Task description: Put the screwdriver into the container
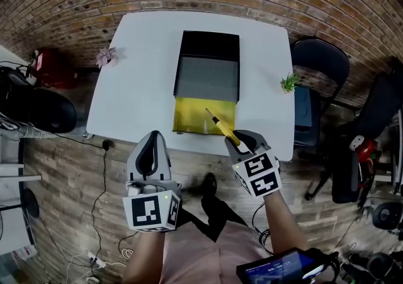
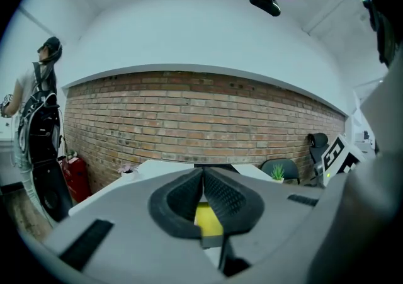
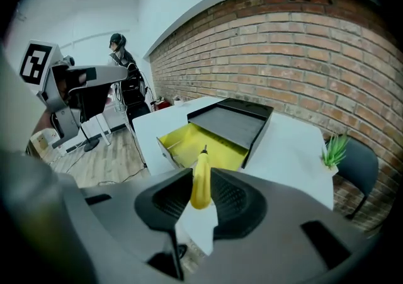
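A yellow-handled screwdriver (image 1: pixel 222 128) is clamped in my right gripper (image 1: pixel 241 141), its thin metal tip pointing out over the yellow front compartment (image 1: pixel 195 116) of the container. That container (image 1: pixel 208 65) is a black box with a grey tray behind the yellow part, and it stands on the white table (image 1: pixel 138 87). In the right gripper view the screwdriver's handle (image 3: pixel 200 179) sits upright between the pads, above the yellow compartment (image 3: pixel 182 143). My left gripper (image 1: pixel 150 140) hovers off the table's near edge, shut with nothing in it; its pads (image 2: pixel 217 189) meet.
A small pink flower pot (image 1: pixel 106 56) stands at the table's left corner and a green plant (image 1: pixel 289 81) at its right edge. A black chair (image 1: pixel 321 62) is to the right and a red object (image 1: pixel 50 65) to the left. Cables lie on the wooden floor (image 1: pixel 75 188).
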Action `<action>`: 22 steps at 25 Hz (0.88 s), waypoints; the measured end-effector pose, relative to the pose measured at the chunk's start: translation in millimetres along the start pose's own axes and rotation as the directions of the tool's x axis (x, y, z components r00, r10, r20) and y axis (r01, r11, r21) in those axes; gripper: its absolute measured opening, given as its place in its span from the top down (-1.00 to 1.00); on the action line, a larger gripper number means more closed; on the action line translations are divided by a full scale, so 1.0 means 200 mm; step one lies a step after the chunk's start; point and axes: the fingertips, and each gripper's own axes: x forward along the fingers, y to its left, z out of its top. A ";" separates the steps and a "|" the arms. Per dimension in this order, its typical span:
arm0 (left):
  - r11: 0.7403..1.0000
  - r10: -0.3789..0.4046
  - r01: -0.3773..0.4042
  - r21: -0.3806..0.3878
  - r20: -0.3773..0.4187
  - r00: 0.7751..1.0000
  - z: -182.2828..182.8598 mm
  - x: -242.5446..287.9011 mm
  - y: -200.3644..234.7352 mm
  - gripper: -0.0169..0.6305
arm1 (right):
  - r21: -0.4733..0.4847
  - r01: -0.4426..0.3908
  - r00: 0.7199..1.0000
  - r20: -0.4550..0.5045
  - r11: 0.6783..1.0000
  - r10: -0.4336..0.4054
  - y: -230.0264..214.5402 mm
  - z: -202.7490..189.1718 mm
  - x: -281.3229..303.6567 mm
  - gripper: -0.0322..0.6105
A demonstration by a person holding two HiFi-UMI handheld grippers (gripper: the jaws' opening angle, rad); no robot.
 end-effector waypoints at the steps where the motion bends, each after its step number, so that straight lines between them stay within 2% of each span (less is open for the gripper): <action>1: 1.000 0.001 -0.001 0.001 -0.001 1.000 0.00 0.01 0.00 0.91 | 0.001 -0.003 1.000 -0.008 1.000 0.003 0.00 0.00 0.01 0.62; 11: 1.000 0.027 -0.027 0.007 0.016 1.000 0.07 0.06 0.08 0.91 | -0.017 -0.042 0.996 -0.078 0.999 0.040 -0.05 0.00 0.15 0.62; 22: 0.997 0.071 -0.071 -0.002 0.007 0.997 0.06 0.07 0.19 0.91 | -0.041 -0.062 0.992 -0.114 0.997 0.058 -0.04 0.03 0.28 0.61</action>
